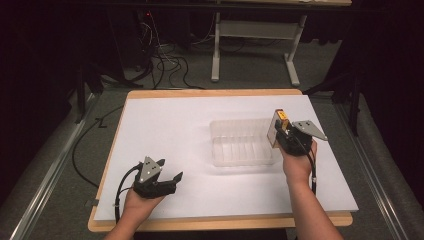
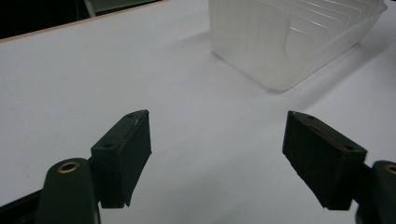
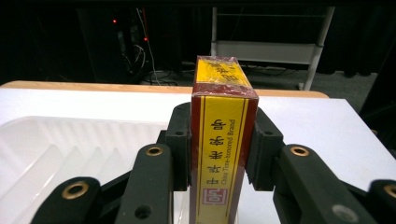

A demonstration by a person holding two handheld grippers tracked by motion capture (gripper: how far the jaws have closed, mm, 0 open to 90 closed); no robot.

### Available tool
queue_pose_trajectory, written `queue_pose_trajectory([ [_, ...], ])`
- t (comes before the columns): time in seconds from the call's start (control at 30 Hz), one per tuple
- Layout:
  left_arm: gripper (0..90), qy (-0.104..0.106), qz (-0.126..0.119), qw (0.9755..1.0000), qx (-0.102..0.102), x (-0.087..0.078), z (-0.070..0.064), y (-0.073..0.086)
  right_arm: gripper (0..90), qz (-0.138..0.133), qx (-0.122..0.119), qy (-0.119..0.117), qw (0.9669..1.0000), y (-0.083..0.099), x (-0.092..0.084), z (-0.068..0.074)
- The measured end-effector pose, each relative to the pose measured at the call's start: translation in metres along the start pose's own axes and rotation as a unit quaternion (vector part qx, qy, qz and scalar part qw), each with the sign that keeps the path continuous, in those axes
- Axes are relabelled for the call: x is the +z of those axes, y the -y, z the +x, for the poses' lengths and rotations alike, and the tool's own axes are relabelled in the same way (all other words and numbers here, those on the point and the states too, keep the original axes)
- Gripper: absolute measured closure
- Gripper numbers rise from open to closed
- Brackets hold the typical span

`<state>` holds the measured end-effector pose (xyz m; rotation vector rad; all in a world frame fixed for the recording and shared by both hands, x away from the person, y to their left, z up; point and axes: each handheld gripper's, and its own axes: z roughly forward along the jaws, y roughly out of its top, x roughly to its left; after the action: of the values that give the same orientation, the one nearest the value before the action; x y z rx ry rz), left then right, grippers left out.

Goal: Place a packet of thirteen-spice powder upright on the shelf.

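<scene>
The right tool (image 1: 281, 131) clamps the upright red-and-yellow box (image 3: 223, 140), long axis vertical, at the clear tray's (image 1: 235, 147) right rim near the surface's right edge. The left tool (image 1: 167, 180) idles half-open, empty, near the front-left corner.

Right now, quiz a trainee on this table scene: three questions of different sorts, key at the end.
1. True or false: the right gripper is shut on the yellow and red box.
2. Where does the clear plastic tray lie from the box? A) to its left in the high view B) under the left gripper C) off the table
3. Fill in: the left gripper's jaws stand ____, with only the white table cover between them.

Key: 1 true; 2 A; 3 open
</scene>
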<state>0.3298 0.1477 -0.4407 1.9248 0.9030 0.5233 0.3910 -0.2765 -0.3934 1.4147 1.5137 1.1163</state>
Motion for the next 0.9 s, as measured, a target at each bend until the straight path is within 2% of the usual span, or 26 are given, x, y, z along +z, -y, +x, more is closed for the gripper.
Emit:
queue_pose_trajectory([
  [0.33, 24.6, -0.001, 0.002, 1.0, 0.005, 0.0, 0.0, 0.0, 67.8, 0.016, -0.005, 0.004, 0.9999, 0.012, 0.012, 0.002],
  [0.9, 24.3, 0.0, 0.008, 1.0, 0.0, 0.001, 0.004, 0.0, 67.0, 0.039, -0.018, 0.004, 0.9991, 0.025, 0.017, 0.005],
])
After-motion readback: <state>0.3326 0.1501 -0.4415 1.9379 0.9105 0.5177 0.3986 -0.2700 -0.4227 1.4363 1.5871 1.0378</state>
